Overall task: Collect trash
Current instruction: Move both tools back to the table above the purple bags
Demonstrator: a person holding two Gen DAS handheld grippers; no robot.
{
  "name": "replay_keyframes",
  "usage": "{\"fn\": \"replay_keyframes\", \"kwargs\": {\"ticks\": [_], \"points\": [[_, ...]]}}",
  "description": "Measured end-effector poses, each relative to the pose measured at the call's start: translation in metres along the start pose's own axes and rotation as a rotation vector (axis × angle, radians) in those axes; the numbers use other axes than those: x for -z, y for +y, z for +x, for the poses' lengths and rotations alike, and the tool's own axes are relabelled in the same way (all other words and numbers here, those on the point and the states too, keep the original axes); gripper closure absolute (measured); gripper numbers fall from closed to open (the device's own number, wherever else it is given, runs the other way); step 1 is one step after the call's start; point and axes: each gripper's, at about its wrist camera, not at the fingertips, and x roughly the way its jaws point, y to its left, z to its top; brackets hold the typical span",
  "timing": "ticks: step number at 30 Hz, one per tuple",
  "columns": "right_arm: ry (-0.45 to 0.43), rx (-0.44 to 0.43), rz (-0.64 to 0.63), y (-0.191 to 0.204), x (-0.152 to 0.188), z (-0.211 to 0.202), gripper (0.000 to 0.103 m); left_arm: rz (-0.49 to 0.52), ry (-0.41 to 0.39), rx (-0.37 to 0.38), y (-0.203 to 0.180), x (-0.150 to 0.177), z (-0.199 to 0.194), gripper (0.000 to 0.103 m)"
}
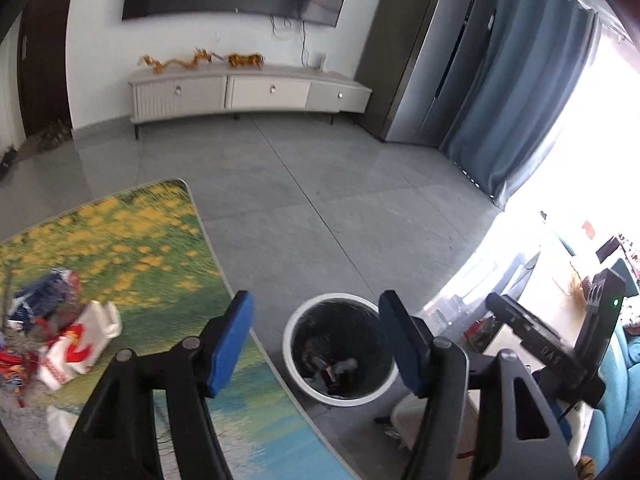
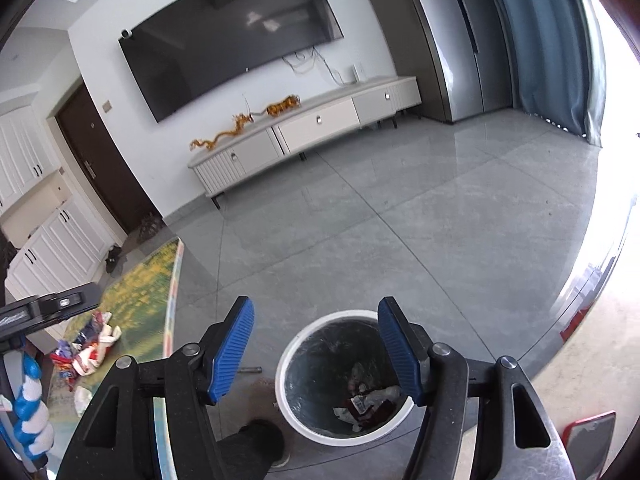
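Glossy grey floor tiles (image 2: 400,220); smooth white bin (image 2: 288,376), probably plastic; ribbed blue pads (image 2: 234,352).

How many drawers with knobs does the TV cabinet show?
3. On the TV cabinet: left drawer, middle drawer, right drawer, side by side under the TV. None appear hidden.

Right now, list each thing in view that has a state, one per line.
left hand-held gripper: open, nothing between its fingers
right hand-held gripper: open, nothing between its fingers
trash bin: upright on the floor, lidless, wrappers inside
snack wrappers: piled on the table
TV: off
cabinet drawers: closed
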Motion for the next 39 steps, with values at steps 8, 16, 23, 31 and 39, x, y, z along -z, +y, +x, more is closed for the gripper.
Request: {"fn": "replay_keyframes", "kwargs": {"ticks": [8, 16, 23, 31, 39], "points": [[-0.057, -0.011, -0.059, 0.03, 0.002, -0.045, 0.039, -0.032, -0.125, -0.099, 0.035, 0.018, -0.079, 0.04], [-0.126, -0.028, -0.12, 0.06, 0.004, -0.093, 0.035, -0.134, -0.319, -0.235, 0.113, 0.051, -0.184, 0.04], [-0.145, -0.033, -0.18, 0.085, 0.011, -0.11, 0.032, -0.295, -0.391, -0.391, 0.209, 0.085, -0.264, 0.04], [-0.146, -0.054, -0.23, 0.112, 0.015, -0.11, 0.032, -0.351, -0.429, -0.494, 0.268, 0.121, -0.315, 0.04], [-0.134, -0.123, -0.308, 0.163, 0.02, -0.095, 0.032, -0.352, -0.364, -0.482, 0.291, 0.139, -0.303, 0.04]]}}
